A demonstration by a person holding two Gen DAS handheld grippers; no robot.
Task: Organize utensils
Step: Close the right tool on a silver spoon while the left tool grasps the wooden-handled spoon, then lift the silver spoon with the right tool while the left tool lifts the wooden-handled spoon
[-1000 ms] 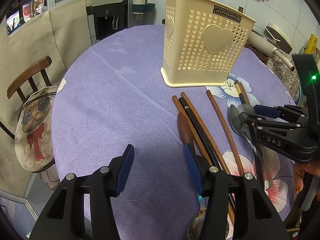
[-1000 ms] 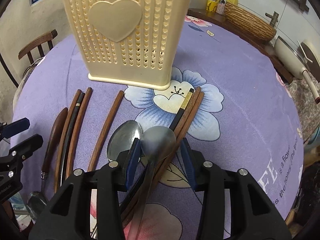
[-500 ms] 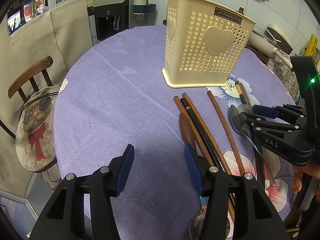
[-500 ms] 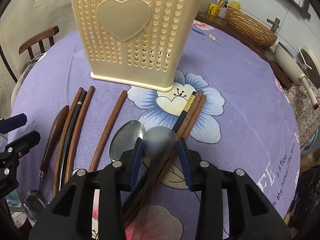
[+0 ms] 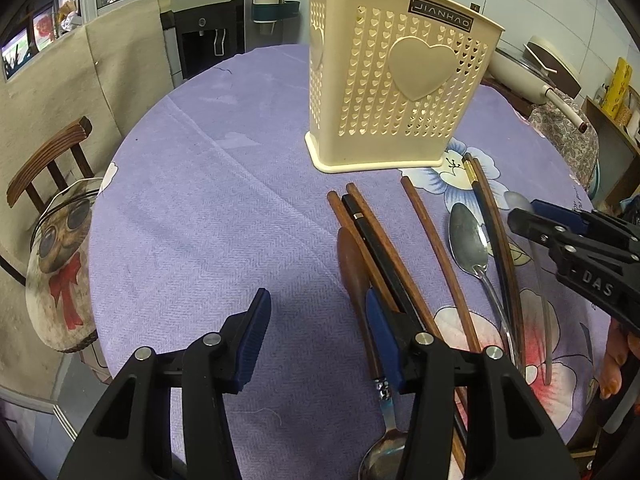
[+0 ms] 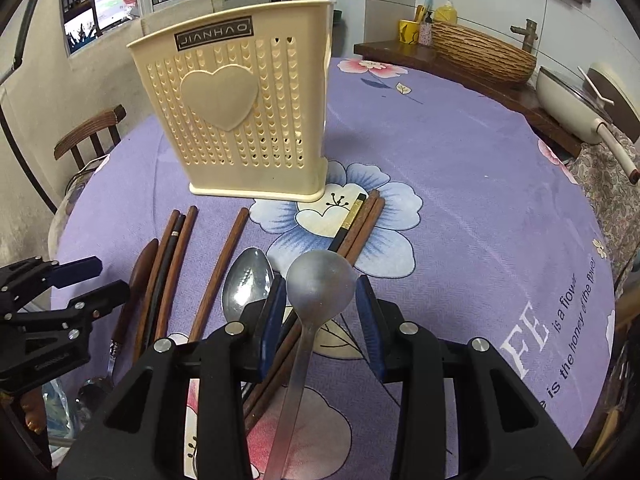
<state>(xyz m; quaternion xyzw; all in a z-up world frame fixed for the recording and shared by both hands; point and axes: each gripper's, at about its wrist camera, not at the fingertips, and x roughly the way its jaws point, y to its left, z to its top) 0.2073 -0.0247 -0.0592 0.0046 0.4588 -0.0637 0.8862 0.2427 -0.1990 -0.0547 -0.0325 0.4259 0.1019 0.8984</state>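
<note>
The round-bowled metal spoon (image 6: 320, 284) sits between your right tongs (image 6: 320, 312), its bowl ahead of the pads; whether they pinch its handle you cannot tell, as a gap shows either side. If the hold is loose, the spoon could swing or drop onto the chopsticks (image 6: 360, 224) and second spoon (image 6: 247, 280) just below. The cream utensil holder (image 6: 240, 120) stands upright ahead, slightly left; its top rim is high, so lift well before tipping in. Your left tongs (image 5: 316, 320) are spread wide, empty. Bare purple tablecloth (image 6: 460, 208) lies open to the right.
</note>
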